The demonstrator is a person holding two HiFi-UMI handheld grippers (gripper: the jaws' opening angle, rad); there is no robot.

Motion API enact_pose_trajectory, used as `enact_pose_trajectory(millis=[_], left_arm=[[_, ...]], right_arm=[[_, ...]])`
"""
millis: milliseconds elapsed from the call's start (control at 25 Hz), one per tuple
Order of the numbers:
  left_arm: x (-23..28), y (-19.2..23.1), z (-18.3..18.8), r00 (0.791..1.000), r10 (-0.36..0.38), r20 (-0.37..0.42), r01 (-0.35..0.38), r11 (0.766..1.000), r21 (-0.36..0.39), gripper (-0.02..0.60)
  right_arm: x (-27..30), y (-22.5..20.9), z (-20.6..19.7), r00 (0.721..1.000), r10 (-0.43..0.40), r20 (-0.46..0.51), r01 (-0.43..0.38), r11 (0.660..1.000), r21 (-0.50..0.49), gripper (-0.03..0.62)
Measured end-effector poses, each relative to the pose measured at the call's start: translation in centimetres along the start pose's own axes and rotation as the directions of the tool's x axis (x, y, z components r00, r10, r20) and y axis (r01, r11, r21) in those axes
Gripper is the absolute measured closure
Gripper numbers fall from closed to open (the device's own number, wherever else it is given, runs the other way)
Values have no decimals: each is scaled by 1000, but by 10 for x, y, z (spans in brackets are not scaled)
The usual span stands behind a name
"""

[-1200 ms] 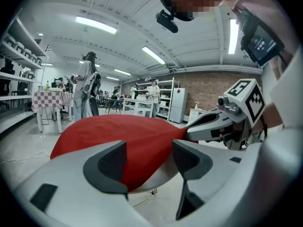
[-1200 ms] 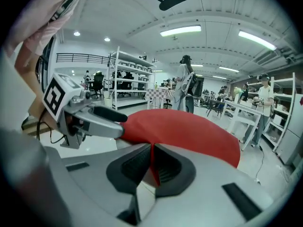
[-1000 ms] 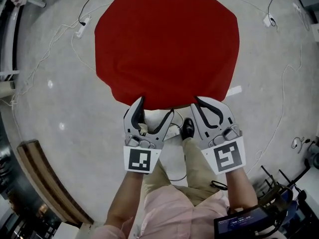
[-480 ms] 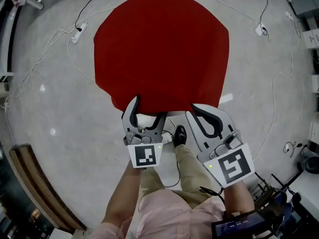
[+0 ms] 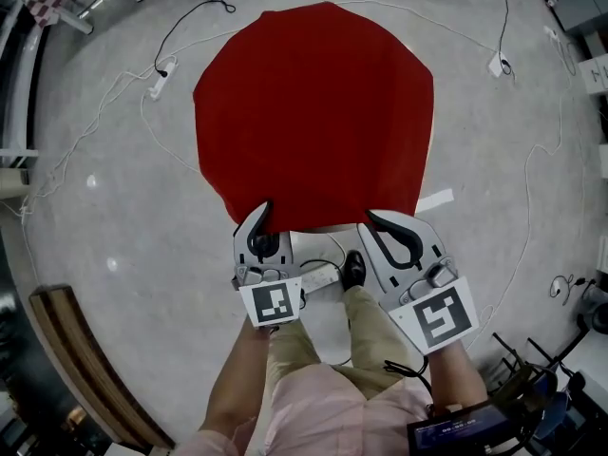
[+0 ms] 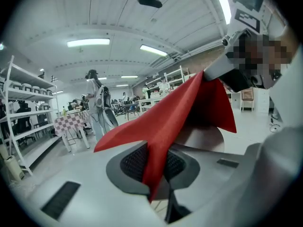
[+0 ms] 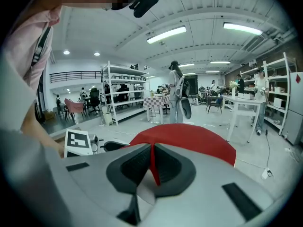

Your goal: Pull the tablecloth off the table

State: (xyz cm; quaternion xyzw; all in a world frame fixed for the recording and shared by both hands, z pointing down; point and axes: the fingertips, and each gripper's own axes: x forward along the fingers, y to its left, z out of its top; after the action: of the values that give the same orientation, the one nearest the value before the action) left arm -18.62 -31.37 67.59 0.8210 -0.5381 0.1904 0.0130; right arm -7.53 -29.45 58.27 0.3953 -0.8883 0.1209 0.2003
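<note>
The red tablecloth (image 5: 313, 112) covers a round table in the head view. Both grippers are at its near hem. My left gripper (image 5: 265, 215) has just been closing, and a fold of the tablecloth (image 6: 175, 112) is now pinched between its dark pads (image 6: 135, 162). The cloth rises from the jaws in a taut ridge. My right gripper (image 5: 372, 217) is shut on the hem too; in its own view a thin red edge (image 7: 152, 162) stands between the pads, with the tablecloth (image 7: 189, 141) spread beyond. A sliver of white tabletop (image 6: 203, 138) shows under the lifted cloth.
Cables and power strips (image 5: 159, 65) (image 5: 498, 63) lie on the grey floor around the table. A white strip (image 5: 318, 275) and the person's shoe (image 5: 353, 270) are below the near edge. A wooden bench (image 5: 85, 369) sits lower left. A standing person (image 7: 176, 93) and shelving are farther off.
The left gripper's jaws, open around the hem before, have closed on it. The right gripper keeps its grip, and the near hem is lifted slightly.
</note>
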Motion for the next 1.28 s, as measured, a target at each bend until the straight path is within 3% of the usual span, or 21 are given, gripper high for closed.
enact_pose_trajectory(millis=[240,400,520,720,920,1280], left_arm=[[-18,21,18,1000,14,-21,-16,998,-68,531],[-27,36,44,999,12,-48,-14,999,-53,534],[-32,42,68,999,7,-44,-10,997,-74,537],[-39,49,107,1000,10,-22,-12,995,-103,537],[-48,39,142,1000,18,-7,-18,992,-122,537],[-64,29,185,998,56,36,-50,987,-153,537]], right_arm=[[-1,1,-4,999,-41,-18,39,995,-93,562],[-3,-3,6,996,-83,24,84,995,-60,562],[-8,-6,21,991,-123,52,122,992,18,562],[-20,-15,54,982,-158,106,163,986,-35,563],[-44,-25,74,969,-223,104,219,975,45,563],[-77,-32,101,962,-225,152,226,974,16,565]])
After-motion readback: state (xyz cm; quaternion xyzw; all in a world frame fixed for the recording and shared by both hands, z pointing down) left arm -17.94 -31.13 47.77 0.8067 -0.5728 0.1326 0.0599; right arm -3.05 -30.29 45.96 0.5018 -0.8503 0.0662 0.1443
